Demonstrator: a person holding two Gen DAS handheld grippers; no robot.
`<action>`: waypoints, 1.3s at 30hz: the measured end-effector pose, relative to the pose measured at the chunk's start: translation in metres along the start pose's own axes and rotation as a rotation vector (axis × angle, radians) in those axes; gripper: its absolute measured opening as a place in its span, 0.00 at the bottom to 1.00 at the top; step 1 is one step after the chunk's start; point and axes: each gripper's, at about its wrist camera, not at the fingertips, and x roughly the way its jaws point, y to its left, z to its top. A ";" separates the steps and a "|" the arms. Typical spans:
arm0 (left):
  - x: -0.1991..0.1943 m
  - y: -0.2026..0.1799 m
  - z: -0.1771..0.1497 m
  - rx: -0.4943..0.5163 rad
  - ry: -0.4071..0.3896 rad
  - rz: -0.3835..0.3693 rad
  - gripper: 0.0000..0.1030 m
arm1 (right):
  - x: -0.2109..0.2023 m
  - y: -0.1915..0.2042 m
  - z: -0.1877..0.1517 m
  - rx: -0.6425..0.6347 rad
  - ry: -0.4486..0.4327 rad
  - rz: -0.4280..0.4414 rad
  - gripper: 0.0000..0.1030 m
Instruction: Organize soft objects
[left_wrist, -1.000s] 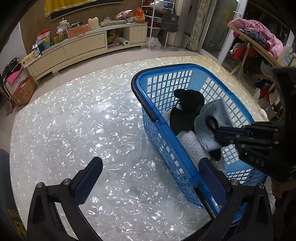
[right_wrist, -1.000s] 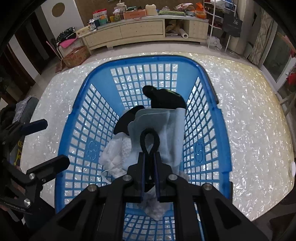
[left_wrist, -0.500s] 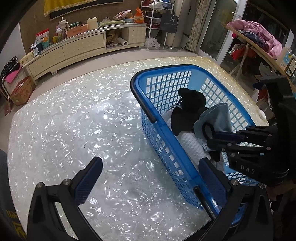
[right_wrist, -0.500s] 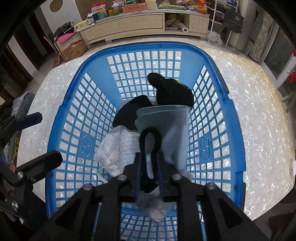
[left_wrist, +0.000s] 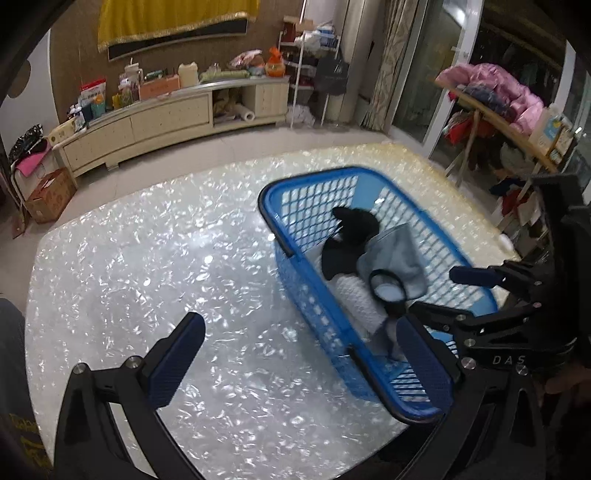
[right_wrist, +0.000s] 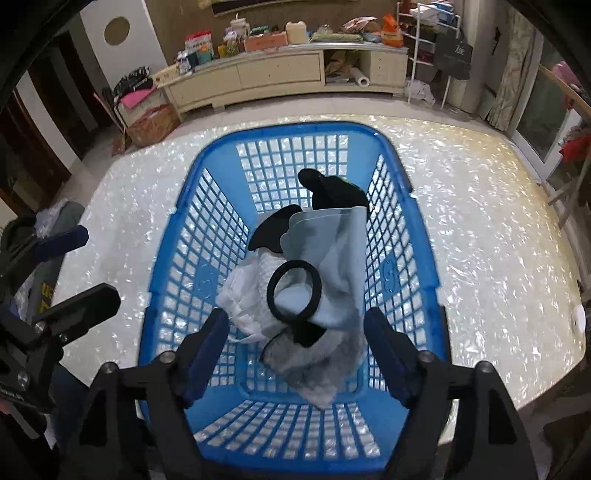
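A blue plastic basket (right_wrist: 177, 266) (left_wrist: 295, 288) stands on the shiny white table. In it lie a black cloth (right_wrist: 336, 192), a light blue cloth (right_wrist: 332, 251) (left_wrist: 399, 258), white cloths (right_wrist: 247, 295) and a grey one. A black hair tie (right_wrist: 293, 288) (left_wrist: 388, 291) lies loose on top of the pile. My right gripper (right_wrist: 295, 347) is open just above the basket's near end, empty. My left gripper (left_wrist: 299, 354) is open over the table, its right finger (left_wrist: 421, 362) by the basket's near corner.
The table (left_wrist: 129, 266) has bare surface left of the basket. Its rounded edge lies near the basket's right side (right_wrist: 517, 258). A long cabinet (left_wrist: 166, 114) with clutter stands behind, and a clothes rack (left_wrist: 495, 96) at right.
My right gripper, shut on the black hair tie before, has opened. The hair tie now lies on the cloths in the basket. The left gripper has hardly moved.
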 end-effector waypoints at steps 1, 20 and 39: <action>-0.006 -0.001 -0.001 -0.002 -0.011 -0.007 1.00 | -0.005 0.001 -0.003 0.004 -0.008 0.003 0.83; -0.129 -0.025 -0.026 0.015 -0.260 0.062 1.00 | -0.117 0.050 -0.029 -0.008 -0.324 -0.044 1.00; -0.163 -0.011 -0.047 -0.051 -0.325 0.052 1.00 | -0.125 0.075 -0.040 -0.039 -0.403 -0.073 1.00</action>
